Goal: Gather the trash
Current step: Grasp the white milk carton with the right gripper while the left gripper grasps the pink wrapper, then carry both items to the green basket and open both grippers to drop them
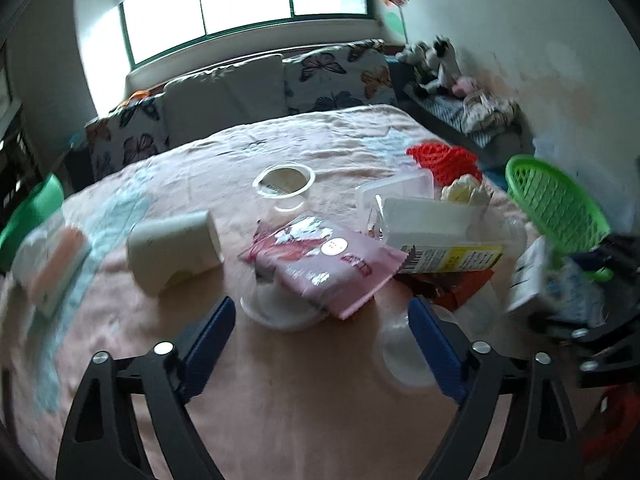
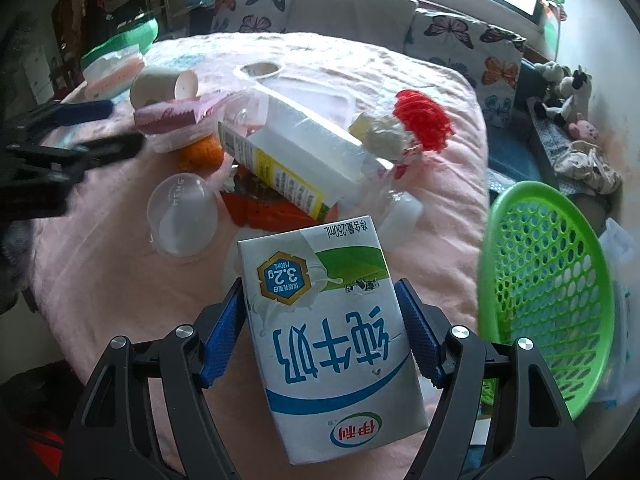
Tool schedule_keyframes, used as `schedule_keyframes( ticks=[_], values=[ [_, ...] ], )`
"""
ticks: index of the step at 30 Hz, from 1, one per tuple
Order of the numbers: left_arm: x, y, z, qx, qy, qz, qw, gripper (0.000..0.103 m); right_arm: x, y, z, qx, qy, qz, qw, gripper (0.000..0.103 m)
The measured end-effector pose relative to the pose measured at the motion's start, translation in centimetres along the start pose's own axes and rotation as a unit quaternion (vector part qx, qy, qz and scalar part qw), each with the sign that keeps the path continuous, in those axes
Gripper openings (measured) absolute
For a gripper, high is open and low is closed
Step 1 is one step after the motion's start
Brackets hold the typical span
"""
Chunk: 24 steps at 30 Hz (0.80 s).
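My right gripper point(image 2: 320, 284) is shut on a white and blue milk carton point(image 2: 332, 340), its blue pads pressing on both sides of the carton just above the pink blanket. To its right a green mesh basket point(image 2: 548, 288) stands tilted. My left gripper point(image 1: 320, 308) hangs open over the blanket with nothing between its fingers. Just ahead of it lies a pink foil packet point(image 1: 324, 264) on a clear plastic cup point(image 1: 280, 312). A pile of trash lies beyond: a tall white and yellow carton point(image 2: 288, 160), an orange wrapper point(image 2: 272, 212) and a clear cup point(image 2: 182, 216).
A paper cup point(image 1: 172, 248) lies on its side at the left, with a clear round lid point(image 1: 284, 180) behind it. Red netting point(image 1: 444, 160) and crumpled paper point(image 1: 464, 192) sit near the basket point(image 1: 556, 208). Butterfly cushions point(image 1: 336, 76) line the far edge.
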<state>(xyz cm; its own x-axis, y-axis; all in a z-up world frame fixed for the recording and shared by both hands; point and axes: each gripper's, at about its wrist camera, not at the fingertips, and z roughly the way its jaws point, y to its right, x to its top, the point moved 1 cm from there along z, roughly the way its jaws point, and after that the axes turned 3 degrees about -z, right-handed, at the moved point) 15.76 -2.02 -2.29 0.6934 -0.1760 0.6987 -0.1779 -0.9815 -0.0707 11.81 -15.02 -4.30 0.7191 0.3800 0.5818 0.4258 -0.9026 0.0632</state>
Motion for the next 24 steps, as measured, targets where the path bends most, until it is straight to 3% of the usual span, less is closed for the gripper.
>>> schedule_keyframes(
  ticks=[4, 10, 15, 17, 24],
  values=[
    [0.7, 0.3, 1.6, -0.001, -0.007, 0.019, 0.9998, 0.072, -0.3, 1.0, -1.5, 0.002, 0.014, 0.024, 1.000, 0.072],
    [0.8, 0.2, 1.9, -0.015, -0.003, 0.033, 0.9993, 0.041, -1.0, 2.6, -4.1, -0.007, 0.037, 0.051, 0.998, 0.072],
    [0.9, -0.4, 0.3, -0.031, 0.018, 0.030, 0.9989, 0.013, -1.3, 3.5, -6.0, -0.006, 0.056, 0.070, 0.996, 0.072],
    [1.0, -0.9, -0.4, -0.037, 0.025, 0.023, 0.9988, 0.006, -1.3, 4.2, -7.0, -0.008, 0.067, 0.079, 0.995, 0.072],
    [1.6, -1.8, -2.8, -0.047, 0.050, 0.009, 0.9976, 0.001, -1.4, 7.1, -9.5, -0.031, 0.100, 0.121, 0.987, 0.072]
  ],
)
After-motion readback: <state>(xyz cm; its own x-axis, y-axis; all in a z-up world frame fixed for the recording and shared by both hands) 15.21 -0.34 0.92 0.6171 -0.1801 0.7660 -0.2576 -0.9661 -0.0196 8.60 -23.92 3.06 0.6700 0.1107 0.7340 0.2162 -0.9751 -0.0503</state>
